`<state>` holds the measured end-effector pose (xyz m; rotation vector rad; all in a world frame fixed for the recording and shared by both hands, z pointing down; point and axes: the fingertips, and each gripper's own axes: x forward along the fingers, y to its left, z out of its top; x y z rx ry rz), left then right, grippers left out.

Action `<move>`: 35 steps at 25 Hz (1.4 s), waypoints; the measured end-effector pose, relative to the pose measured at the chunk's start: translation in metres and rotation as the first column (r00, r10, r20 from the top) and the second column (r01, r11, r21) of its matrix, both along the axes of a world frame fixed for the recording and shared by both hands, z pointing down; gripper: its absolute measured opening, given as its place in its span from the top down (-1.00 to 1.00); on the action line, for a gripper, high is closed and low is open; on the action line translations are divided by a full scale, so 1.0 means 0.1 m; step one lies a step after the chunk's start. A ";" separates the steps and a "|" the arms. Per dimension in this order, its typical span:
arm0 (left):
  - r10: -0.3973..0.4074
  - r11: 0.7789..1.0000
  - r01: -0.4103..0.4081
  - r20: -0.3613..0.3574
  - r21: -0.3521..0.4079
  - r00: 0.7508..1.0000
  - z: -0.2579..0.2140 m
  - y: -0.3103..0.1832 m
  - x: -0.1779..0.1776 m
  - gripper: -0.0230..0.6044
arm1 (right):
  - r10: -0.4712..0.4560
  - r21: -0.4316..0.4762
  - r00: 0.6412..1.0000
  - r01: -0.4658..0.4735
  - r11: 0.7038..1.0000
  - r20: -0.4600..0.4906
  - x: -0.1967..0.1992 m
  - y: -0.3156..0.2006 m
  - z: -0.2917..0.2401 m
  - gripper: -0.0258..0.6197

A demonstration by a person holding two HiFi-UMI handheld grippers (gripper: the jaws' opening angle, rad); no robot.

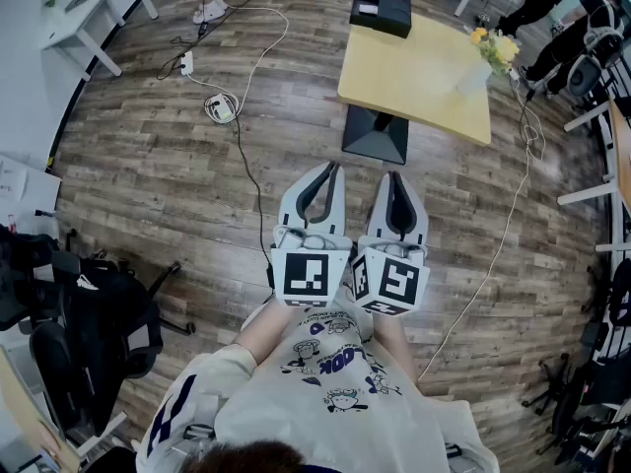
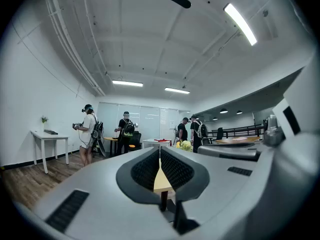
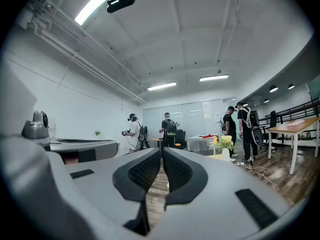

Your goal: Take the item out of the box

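Wood floor (image 1: 148, 166) lies beneath us. We find left gripper (image 1: 329, 170) and right gripper (image 1: 392, 178) jaws pressed together, empty, well short of the yellow table (image 1: 424, 82). Black box (image 1: 381, 11) sits on the table's far corner; item unseen, removal not begun.

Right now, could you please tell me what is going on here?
A person stands on the wooden floor holding the left gripper and right gripper side by side, both shut and empty. The black box sits untouched at the far edge of the yellow table ahead, so the task has not begun.
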<state>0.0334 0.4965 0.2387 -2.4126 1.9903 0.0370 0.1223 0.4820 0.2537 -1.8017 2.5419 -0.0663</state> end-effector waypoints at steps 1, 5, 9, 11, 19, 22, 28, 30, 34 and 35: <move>-0.001 1.000 0.001 -0.001 0.000 1.000 0.00 -0.01 0.00 0.85 | 0.000 0.000 1.000 0.000 1.000 0.001 0.00 -0.01 0.00 0.79; -0.002 1.000 0.002 -0.008 -0.001 1.000 -0.01 -0.04 0.00 0.85 | -0.002 -0.002 1.000 0.002 1.000 0.001 0.00 -0.04 -0.01 0.79; -0.001 1.000 0.001 -0.010 -0.004 1.000 -0.01 -0.08 -0.02 0.85 | -0.008 -0.006 1.000 0.008 1.000 0.003 -0.02 -0.07 -0.01 0.79; -0.001 1.000 0.001 -0.011 -0.006 1.000 -0.01 -0.11 -0.01 0.85 | -0.006 -0.010 1.000 0.006 1.000 0.007 -0.02 -0.10 0.00 0.79; 0.005 1.000 -0.005 -0.014 -0.010 1.000 0.03 -0.20 -0.06 0.85 | 0.000 0.002 1.000 0.000 1.000 -0.008 -0.07 -0.18 0.02 0.79; 0.010 1.000 -0.010 -0.016 -0.015 1.000 0.05 -0.25 -0.08 0.85 | 0.008 0.005 1.000 -0.008 1.000 -0.008 -0.09 -0.23 0.03 0.79; 0.014 1.000 -0.014 -0.010 -0.023 1.000 0.13 -0.36 -0.18 0.85 | 0.020 0.000 1.000 -0.020 1.000 -0.002 -0.17 -0.32 0.09 0.79; 0.016 1.000 -0.016 -0.007 -0.026 1.000 0.15 -0.38 -0.20 0.85 | 0.023 -0.005 1.000 -0.023 1.000 0.001 -0.19 -0.34 0.11 0.79; 0.014 0.999 -0.014 -0.003 -0.039 1.000 0.20 -0.43 -0.26 0.85 | 0.019 -0.020 1.000 -0.019 1.000 0.003 -0.25 -0.39 0.17 0.79; 0.013 0.999 -0.013 -0.004 -0.043 1.000 0.21 -0.45 -0.28 0.85 | 0.018 -0.023 1.000 -0.018 1.000 0.002 -0.27 -0.41 0.18 0.79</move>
